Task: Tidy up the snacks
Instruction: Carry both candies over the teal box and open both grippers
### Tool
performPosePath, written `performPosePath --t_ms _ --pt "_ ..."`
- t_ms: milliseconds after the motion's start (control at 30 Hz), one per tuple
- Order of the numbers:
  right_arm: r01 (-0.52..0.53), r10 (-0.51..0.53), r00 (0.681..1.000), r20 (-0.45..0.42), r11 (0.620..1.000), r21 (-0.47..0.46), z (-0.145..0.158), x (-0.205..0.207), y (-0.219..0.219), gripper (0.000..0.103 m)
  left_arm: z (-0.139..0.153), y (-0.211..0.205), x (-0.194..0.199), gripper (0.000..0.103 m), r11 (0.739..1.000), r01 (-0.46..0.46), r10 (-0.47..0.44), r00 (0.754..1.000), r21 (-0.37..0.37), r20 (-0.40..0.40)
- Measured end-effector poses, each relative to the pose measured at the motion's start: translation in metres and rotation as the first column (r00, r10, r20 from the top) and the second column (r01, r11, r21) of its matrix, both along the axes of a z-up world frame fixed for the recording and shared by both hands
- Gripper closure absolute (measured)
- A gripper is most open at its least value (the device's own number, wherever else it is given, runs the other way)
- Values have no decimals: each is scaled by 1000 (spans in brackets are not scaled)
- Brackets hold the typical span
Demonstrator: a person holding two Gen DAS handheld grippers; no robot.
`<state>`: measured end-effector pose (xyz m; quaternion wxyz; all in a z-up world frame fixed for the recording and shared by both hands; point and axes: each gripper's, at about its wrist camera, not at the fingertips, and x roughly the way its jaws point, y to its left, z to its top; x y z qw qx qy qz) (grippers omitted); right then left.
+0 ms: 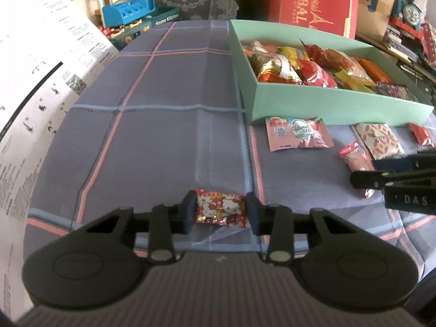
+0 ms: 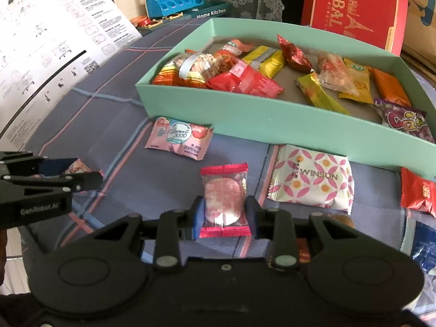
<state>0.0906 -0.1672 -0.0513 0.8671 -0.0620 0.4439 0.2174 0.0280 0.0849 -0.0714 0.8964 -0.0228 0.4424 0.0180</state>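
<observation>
My left gripper (image 1: pixel 221 211) is shut on a small red cartoon-cat candy packet (image 1: pixel 220 208) that lies on the checked cloth. Both pads press its short sides. My right gripper (image 2: pixel 224 214) is shut on a clear packet with red ends and a round pink snack (image 2: pixel 223 204), also resting on the cloth. In the left wrist view the right gripper (image 1: pixel 365 171) shows at the right edge. The left gripper (image 2: pixel 87 170) appears at the left of the right wrist view. A mint-green box (image 2: pixel 272 120) behind them holds several snack packets.
In front of the box lie a pink packet (image 2: pixel 179 139), a white flower-patterned packet (image 2: pixel 310 179), a red packet (image 2: pixel 417 193) and a blue one (image 2: pixel 425 248). A large printed sheet (image 1: pixel 35 81) curls up at the left. Toys (image 1: pixel 125 8) and a red carton (image 1: pixel 313 0) stand behind.
</observation>
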Motion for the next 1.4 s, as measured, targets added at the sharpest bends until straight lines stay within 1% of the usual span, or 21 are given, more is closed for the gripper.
performPosePath --t_ms 67,200,367,467,733,967,1167,1300,1400 --pt "21 -20 1000 -13 999 31 2 0 -5 73 1 3 1 68 1000 -18 18 1000 -20 -5" --pt "62 -60 998 -32 995 77 5 -3 -17 73 3 6 1 69 999 -36 36 999 -38 -13" --pt "77 -72 996 -50 990 116 10 -6 -28 73 6 4 0 70 998 -34 34 999 -44 -14" --pt "85 -77 995 -60 987 135 11 -8 -33 73 9 1 -2 70 999 -33 33 999 -34 -7" --pt "97 -89 995 -51 979 181 17 -14 -41 73 20 -1 -5 70 998 -41 41 999 -43 3" --pt "135 -128 991 -47 963 234 28 -16 -57 73 43 -11 -2 70 997 0 3 999 -82 44" --pt "184 -183 983 -31 936 300 45 -12 -77 73 66 -26 11 70 992 52 -43 996 -112 83" --pt "207 -214 977 -18 916 344 59 -3 -91 73 83 -35 27 70 987 82 -66 991 -140 114" --pt "220 -236 972 -4 902 372 70 10 -100 73 97 -47 44 70 983 117 -96 984 -141 150"
